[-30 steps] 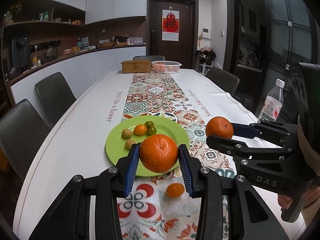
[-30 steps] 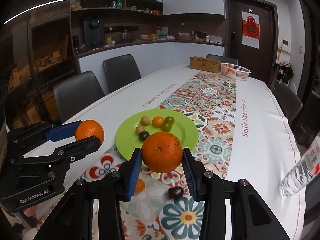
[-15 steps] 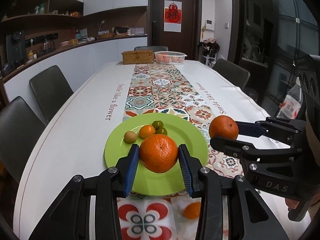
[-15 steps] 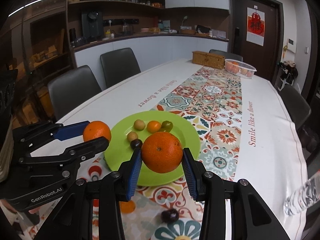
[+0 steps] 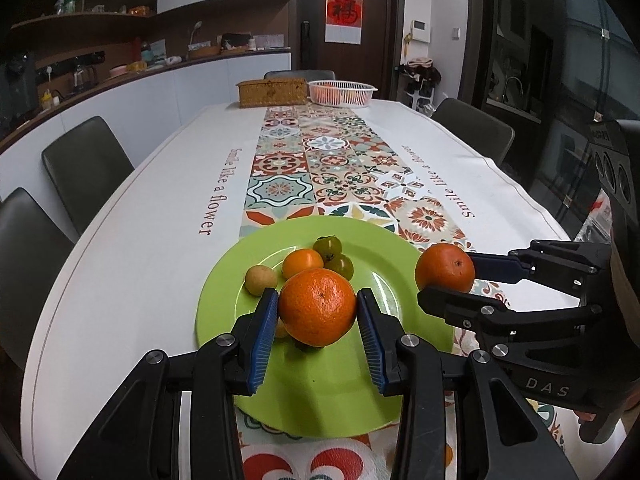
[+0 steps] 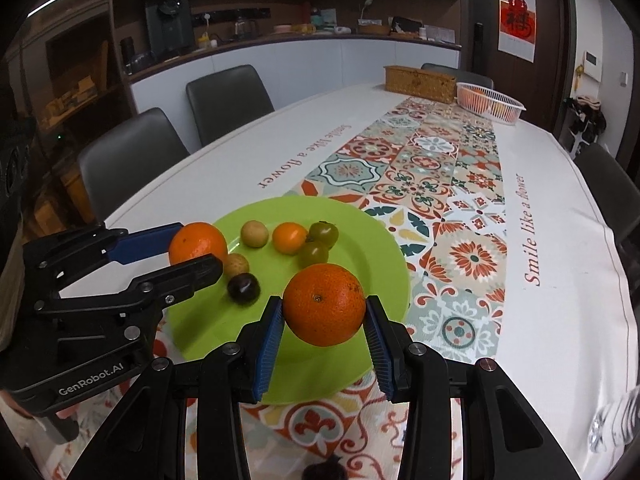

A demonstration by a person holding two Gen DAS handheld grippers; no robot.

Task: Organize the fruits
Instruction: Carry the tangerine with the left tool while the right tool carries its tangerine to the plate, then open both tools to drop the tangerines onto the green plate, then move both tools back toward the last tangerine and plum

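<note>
My left gripper (image 5: 317,330) is shut on a large orange (image 5: 317,306) and holds it above the near left part of the green plate (image 5: 384,392). My right gripper (image 6: 324,330) is shut on another large orange (image 6: 324,304), above the plate's (image 6: 360,220) near right part. Each gripper shows in the other's view: the right one (image 5: 448,280), the left one (image 6: 196,254). On the plate lie a small orange fruit (image 5: 302,263), two green tomatoes (image 5: 334,254), two tan fruits (image 6: 254,233) and a dark plum (image 6: 243,288).
A dark fruit (image 6: 323,470) lies on the patterned runner (image 5: 340,168) near the table's front edge. A wicker box (image 5: 272,92) and a white basket (image 5: 342,92) stand at the far end. Chairs (image 5: 86,164) line both sides. A water bottle (image 6: 612,420) is at the right.
Both grippers have moved forward with their oranges, from in front of the plate to over it. The small orange fruit and dark fruit on the runner have slid under the view's edge.
</note>
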